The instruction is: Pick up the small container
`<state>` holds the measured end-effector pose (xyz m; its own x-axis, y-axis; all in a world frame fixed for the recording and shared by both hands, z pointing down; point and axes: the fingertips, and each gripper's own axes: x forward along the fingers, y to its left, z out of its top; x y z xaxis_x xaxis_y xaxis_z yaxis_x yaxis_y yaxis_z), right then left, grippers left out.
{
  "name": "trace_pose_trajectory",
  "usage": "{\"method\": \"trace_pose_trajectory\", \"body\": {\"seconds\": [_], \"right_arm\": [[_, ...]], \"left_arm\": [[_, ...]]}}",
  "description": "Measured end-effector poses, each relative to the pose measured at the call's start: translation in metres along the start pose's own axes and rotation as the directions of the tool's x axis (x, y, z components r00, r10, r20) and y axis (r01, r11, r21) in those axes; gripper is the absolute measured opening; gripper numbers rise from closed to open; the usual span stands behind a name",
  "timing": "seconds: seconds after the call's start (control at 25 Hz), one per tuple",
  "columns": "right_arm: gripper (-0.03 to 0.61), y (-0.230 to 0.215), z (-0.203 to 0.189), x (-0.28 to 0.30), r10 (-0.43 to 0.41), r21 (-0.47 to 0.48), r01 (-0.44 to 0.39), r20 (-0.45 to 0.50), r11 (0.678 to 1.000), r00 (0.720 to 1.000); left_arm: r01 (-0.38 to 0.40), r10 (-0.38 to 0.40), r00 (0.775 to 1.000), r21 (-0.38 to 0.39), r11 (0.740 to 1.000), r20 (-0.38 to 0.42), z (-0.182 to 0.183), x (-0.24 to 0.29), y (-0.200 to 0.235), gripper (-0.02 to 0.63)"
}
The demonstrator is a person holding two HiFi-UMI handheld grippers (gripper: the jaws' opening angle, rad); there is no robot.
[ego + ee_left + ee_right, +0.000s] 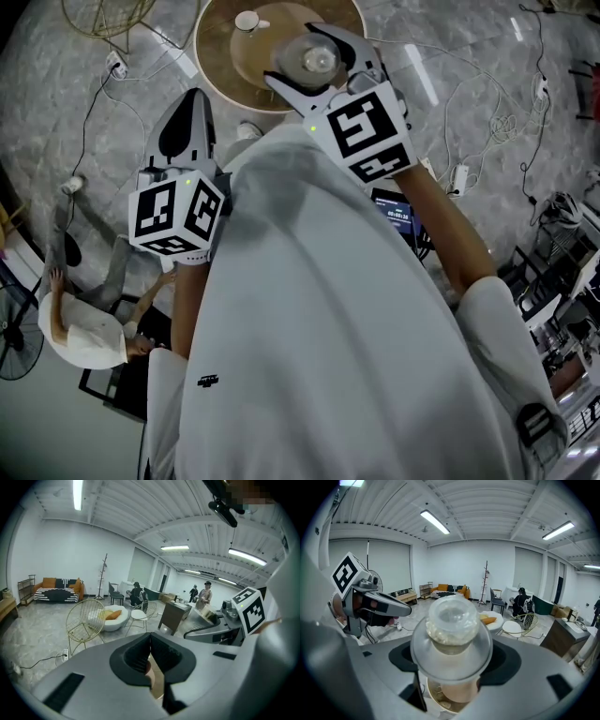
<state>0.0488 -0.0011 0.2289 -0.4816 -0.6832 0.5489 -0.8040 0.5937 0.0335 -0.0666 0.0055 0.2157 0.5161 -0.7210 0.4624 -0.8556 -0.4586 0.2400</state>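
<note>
The small container point(310, 60) is a clear, round jar with a lid. My right gripper point(317, 54) is shut on it and holds it up above a round wooden table point(217, 52). In the right gripper view the small container point(451, 634) fills the space between the jaws, its lid toward the camera and pale contents inside. My left gripper point(191, 120) hangs to the left of the table edge. In the left gripper view the left gripper point(150, 641) has its dark pads meeting at the tips with nothing held.
A white cup point(248, 21) stands on the table. Cables and a power strip point(116, 64) lie on the grey floor around it. A seated person point(84, 328) is at lower left, and a wire chair point(85, 619) stands beyond the table.
</note>
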Motion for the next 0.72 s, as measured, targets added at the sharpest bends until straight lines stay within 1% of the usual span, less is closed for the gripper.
{"method": "trace_pose_trajectory", "body": {"seconds": [0.28, 0.72], "right_arm": [[0.339, 0.0033, 0.0033, 0.0060, 0.001, -0.003, -0.001, 0.001, 1.000, 1.000], [0.339, 0.0021, -0.0008, 0.0007, -0.007, 0.012, 0.007, -0.004, 1.000, 1.000]], "left_arm": [[0.000, 0.000, 1.000, -0.006, 1.000, 0.003, -0.0001, 0.0015, 0.0085, 0.020], [0.007, -0.007, 1.000, -0.002, 1.000, 0.005, 0.0057, 0.0063, 0.0040, 0.020]]}}
